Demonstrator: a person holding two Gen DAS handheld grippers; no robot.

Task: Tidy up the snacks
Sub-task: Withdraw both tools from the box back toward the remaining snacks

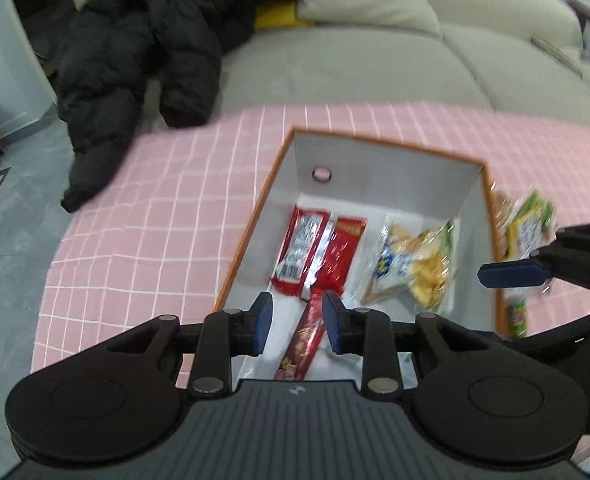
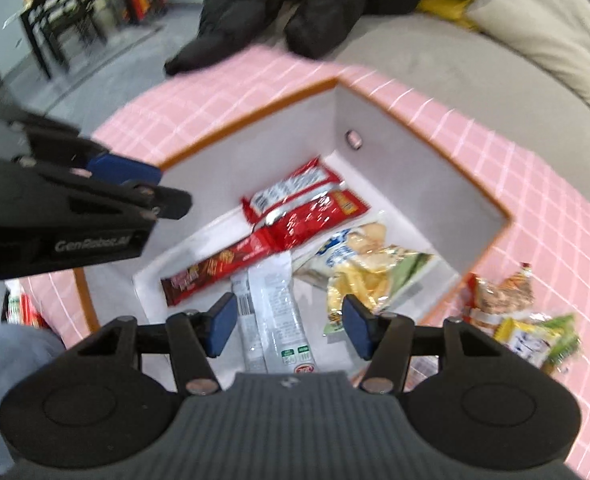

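Snacks lie inside the white box (image 2: 395,168) with the orange rim, on the pink-checked bench (image 1: 143,216) — red packets (image 2: 295,208), a long red bar (image 2: 215,268), a chip bag (image 2: 363,268) and a white wrapper (image 2: 275,312). More packets (image 2: 511,312) sit outside, just beside the box. Left hand-held gripper (image 1: 297,322): jaws apart, holding nothing, above the bar. Right hand-held gripper (image 2: 287,322): jaws apart, holding nothing, above the wrapper.

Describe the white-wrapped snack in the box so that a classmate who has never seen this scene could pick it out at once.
Find the pink checked tablecloth and the orange-rimmed box with white inside walls standing on it. On its floor, nearest the right gripper, lies a long white packet with small green marks at its near end. Its neighbours are red wrappers and a yellow chip bag; it alone is white.
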